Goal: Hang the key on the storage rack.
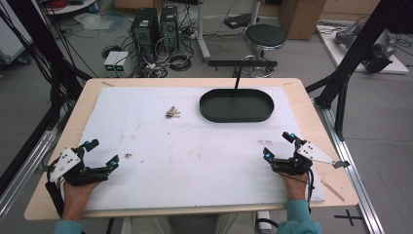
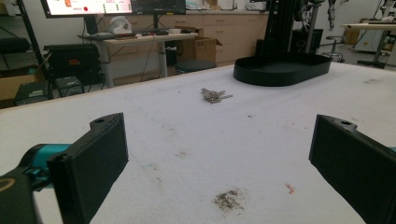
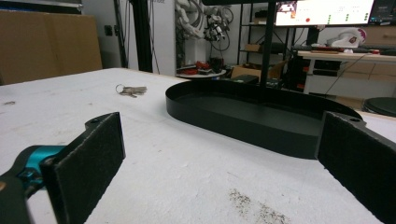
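A white foam sheet (image 1: 195, 151) covers the wooden tabletop (image 1: 311, 97); a black oval tray (image 1: 236, 106) sits toward its far side, and a small bunch of keys (image 1: 172, 113) lies just left of the tray, apart from it; the left claw (image 1: 103, 154) rests near the front left corner of the sheet, jaws spread wide with nothing between them; the right claw (image 1: 278, 146) rests near the front right corner, likewise spread and holding nothing; a dark smudge (image 1: 128, 156) marks the sheet beside the left claw; both claws are well apart from the keys and the tray
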The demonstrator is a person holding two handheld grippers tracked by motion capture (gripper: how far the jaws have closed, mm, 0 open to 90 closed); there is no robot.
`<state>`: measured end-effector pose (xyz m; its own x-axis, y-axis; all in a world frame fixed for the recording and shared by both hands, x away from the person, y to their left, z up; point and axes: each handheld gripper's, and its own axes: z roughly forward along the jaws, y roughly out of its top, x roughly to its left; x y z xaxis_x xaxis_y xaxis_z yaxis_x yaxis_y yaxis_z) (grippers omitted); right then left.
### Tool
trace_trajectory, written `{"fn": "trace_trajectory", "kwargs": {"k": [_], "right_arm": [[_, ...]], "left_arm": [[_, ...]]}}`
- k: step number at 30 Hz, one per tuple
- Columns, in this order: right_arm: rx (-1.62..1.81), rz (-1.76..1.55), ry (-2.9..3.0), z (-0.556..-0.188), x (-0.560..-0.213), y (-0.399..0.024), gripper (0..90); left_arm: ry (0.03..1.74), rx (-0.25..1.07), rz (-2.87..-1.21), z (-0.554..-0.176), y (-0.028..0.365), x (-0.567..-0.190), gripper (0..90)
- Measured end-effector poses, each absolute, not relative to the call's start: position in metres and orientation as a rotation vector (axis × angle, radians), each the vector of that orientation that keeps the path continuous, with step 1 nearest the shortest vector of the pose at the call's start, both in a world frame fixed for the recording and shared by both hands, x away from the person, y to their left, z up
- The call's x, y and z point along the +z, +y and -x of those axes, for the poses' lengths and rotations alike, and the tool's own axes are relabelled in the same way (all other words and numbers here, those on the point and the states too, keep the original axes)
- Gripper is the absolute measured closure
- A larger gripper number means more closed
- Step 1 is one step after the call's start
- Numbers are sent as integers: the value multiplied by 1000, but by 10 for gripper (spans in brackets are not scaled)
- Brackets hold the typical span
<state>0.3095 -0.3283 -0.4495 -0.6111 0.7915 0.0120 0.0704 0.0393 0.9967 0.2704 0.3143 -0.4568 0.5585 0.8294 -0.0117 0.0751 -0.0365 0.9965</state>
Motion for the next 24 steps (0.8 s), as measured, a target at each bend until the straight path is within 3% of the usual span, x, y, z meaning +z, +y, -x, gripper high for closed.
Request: {"fn": "trace_trajectory", "kwargs": {"k": [24], "right_arm": [[1631, -876, 1749, -310, -450, -329, 6]], "left_arm": [[848, 731, -1543, -279, 317, -442, 50]]}}
